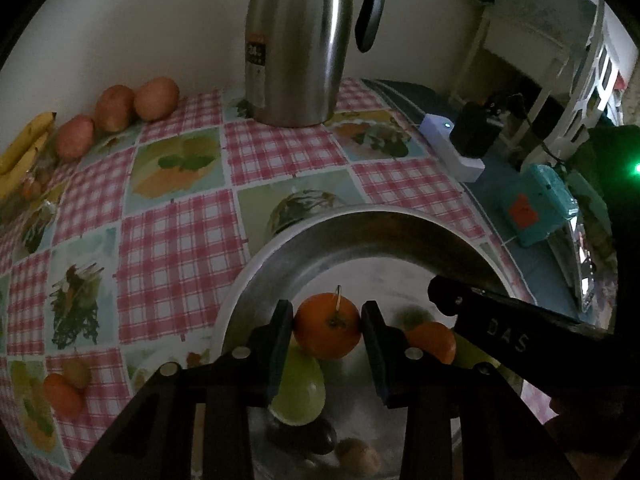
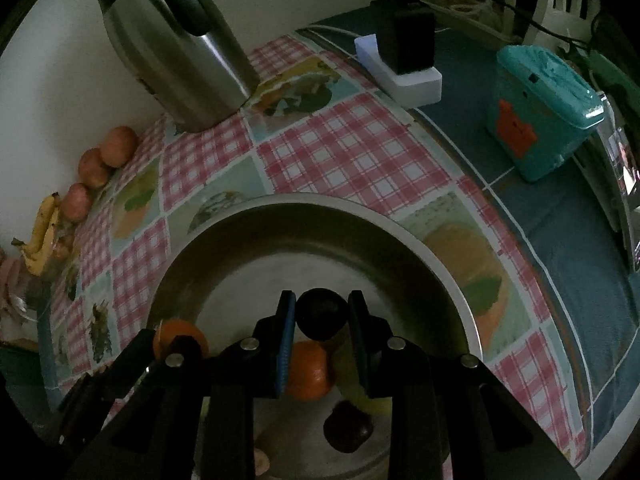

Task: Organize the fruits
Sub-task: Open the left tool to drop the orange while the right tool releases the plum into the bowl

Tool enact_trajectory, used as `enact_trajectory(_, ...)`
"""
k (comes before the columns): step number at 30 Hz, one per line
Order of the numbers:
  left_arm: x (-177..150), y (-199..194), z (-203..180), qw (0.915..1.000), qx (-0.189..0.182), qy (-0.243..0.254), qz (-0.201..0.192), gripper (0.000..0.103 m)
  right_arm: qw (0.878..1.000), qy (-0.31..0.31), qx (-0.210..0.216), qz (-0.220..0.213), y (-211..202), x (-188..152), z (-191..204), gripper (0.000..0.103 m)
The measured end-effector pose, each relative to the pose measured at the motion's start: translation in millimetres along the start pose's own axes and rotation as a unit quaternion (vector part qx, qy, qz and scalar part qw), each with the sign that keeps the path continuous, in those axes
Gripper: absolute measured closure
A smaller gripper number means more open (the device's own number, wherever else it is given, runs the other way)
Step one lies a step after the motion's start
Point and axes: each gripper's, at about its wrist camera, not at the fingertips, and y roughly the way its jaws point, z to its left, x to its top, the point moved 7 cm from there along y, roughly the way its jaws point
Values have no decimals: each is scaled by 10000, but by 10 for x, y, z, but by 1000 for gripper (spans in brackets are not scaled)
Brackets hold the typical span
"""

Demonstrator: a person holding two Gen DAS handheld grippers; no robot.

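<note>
A large metal bowl (image 1: 360, 236) sits on the checked tablecloth; it also shows in the right wrist view (image 2: 400, 232). My left gripper (image 1: 327, 330) is shut on an orange (image 1: 326, 326) and holds it above the bowl. Under it lie a green pear (image 1: 300, 392), a second orange (image 1: 434, 340), a dark fruit (image 1: 316, 436) and a small brown fruit (image 1: 356, 454). My right gripper (image 2: 322, 318) is shut on a dark round fruit (image 2: 322, 314) above the bowl. Below it are an orange (image 2: 310, 372) and another dark fruit (image 2: 347, 428). The left gripper's orange (image 2: 180, 338) shows at the lower left of the right wrist view.
A steel thermos jug (image 1: 298, 44) stands at the back by the wall. Several reddish fruits (image 1: 116, 108) and bananas (image 1: 24, 148) lie along the wall at the left. A white charger block (image 1: 452, 144) and a teal box (image 1: 540, 204) sit on the dark surface to the right.
</note>
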Motion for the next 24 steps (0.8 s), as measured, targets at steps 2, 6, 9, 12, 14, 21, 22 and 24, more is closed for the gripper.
enact_trajectory(2, 0, 16, 13, 10000, 22, 0, 3, 65, 10000, -20, -26, 11, 22, -6, -9, 75)
enact_trajectory(6, -6, 28, 28, 10000, 75, 35, -21, 65, 10000, -24, -29, 79, 85, -23, 1, 75)
enact_trajectory(9, -5, 33, 29, 9999, 95, 39, -20, 65, 9999, -26, -39, 109, 111, -32, 9, 75)
enact_trajectory(12, -1, 30, 19, 9999, 119, 74, -34, 64, 9999, -21, -49, 109, 115, -30, 9, 75)
enact_trajectory(14, -3, 32, 17, 9999, 125, 80, -32, 64, 9999, 6, -30, 123, 120, -30, 8, 75)
enact_trajectory(21, 5, 8, 15, 9999, 121, 85, -20, 60, 9999, 42, -27, 147, 105, -39, -6, 74)
enact_trajectory(22, 5, 5, 14, 9999, 106, 79, -12, 56, 9999, 44, -33, 139, 97, -36, -9, 70)
enact_trajectory(24, 18, -15, 8, 10000, 7, 3, 9, 54, 9999, 43, -56, 105, 71, -24, -12, 57)
